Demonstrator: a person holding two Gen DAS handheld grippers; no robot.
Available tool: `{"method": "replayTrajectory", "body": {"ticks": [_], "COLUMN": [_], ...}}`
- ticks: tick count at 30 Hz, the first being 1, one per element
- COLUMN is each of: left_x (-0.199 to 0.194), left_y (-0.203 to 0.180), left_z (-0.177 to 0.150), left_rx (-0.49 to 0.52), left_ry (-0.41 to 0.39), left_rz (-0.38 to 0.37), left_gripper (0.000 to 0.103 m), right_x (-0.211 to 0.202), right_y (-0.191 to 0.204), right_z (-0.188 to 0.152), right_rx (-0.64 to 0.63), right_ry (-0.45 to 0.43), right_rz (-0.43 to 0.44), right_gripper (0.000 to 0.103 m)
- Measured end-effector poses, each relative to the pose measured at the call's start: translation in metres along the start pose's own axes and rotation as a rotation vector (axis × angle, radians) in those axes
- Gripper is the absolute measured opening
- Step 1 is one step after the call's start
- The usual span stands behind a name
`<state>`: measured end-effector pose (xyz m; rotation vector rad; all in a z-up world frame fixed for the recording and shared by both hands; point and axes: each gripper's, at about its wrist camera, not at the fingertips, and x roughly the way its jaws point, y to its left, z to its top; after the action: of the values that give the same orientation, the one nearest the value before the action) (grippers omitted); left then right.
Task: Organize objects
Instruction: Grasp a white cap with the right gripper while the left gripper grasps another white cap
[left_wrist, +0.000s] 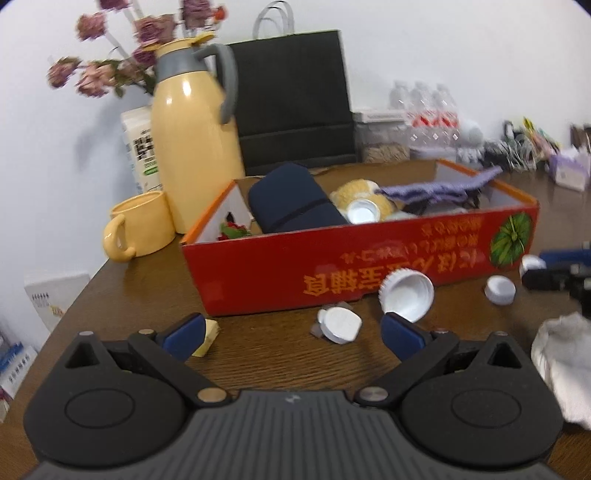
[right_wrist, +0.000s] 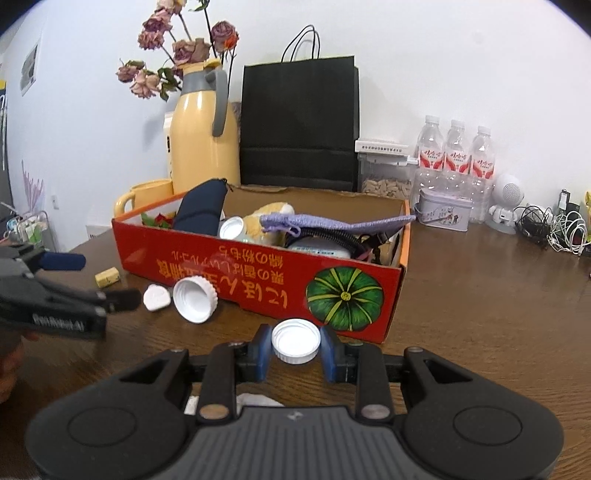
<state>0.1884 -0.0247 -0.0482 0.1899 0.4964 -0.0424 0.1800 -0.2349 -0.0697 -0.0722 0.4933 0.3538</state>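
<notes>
My right gripper (right_wrist: 295, 347) is shut on a small white bottle cap (right_wrist: 295, 341), just in front of the red cardboard box (right_wrist: 258, 284). My left gripper (left_wrist: 291, 334) is open low over the table. A flat white squarish lid (left_wrist: 339, 325) lies between its fingers, untouched. A large white cap (left_wrist: 406, 295) leans by its right finger, and a yellow block (left_wrist: 208, 334) sits at its left finger. The same lid (right_wrist: 157, 297), large cap (right_wrist: 195, 300) and block (right_wrist: 107, 277) show in the right wrist view beside the left gripper (right_wrist: 110, 279). The box holds a navy pouch (left_wrist: 295, 199), a plush toy and a purple cloth.
A yellow thermos (left_wrist: 192, 147) and mug (left_wrist: 138, 230) stand left of the box, with a black paper bag (right_wrist: 299, 122) behind. Water bottles (right_wrist: 456, 155), a tin and tangled cables (right_wrist: 554, 229) line the back right. A white cloth (left_wrist: 565, 369) lies near right. Another small cap (left_wrist: 500, 290) rests on the table.
</notes>
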Motion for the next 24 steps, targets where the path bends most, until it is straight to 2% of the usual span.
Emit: {"method": "replayTrajectory", "body": {"ticks": [2, 5, 7, 10, 14, 15, 16, 24], "left_x": [0.000, 0.003, 0.008, 0.019, 0.032, 0.034, 0.035, 0.017], "left_y": [-0.007, -0.014, -0.017, -0.019, -0.021, -0.020, -0.019, -0.017], "left_z": [0.000, 0.000, 0.002, 0.005, 0.007, 0.008, 0.008, 0.004], "left_rx": [0.039, 0.075, 0.089, 0.102, 0.132, 0.128, 0.120, 0.108], "left_ry": [-0.004, -0.002, 0.009, 0.047, 0.077, 0.081, 0.082, -0.001], "left_rz": [-0.005, -0.011, -0.013, -0.043, -0.076, -0.093, -0.107, -0.114], "left_gripper": [0.103, 0.093, 0.071, 0.055, 0.049, 0.041, 0.028, 0.028], "right_x": [-0.003, -0.005, -0.005, -0.005, -0.005, -0.004, -0.004, -0.004], "right_y": [-0.002, -0.004, -0.003, -0.003, -0.003, -0.003, -0.003, -0.003], "right_z": [0.000, 0.001, 0.001, 0.001, 0.001, 0.001, 0.001, 0.000], "right_rx": [0.014, 0.021, 0.019, 0.019, 0.019, 0.020, 0.020, 0.020], "right_ry": [-0.016, -0.028, -0.029, -0.029, -0.028, -0.029, -0.028, -0.031], "right_rz": [-0.004, -0.006, -0.004, -0.003, 0.000, 0.002, 0.003, 0.005], "right_gripper": [0.027, 0.027, 0.027, 0.027, 0.027, 0.027, 0.027, 0.027]}}
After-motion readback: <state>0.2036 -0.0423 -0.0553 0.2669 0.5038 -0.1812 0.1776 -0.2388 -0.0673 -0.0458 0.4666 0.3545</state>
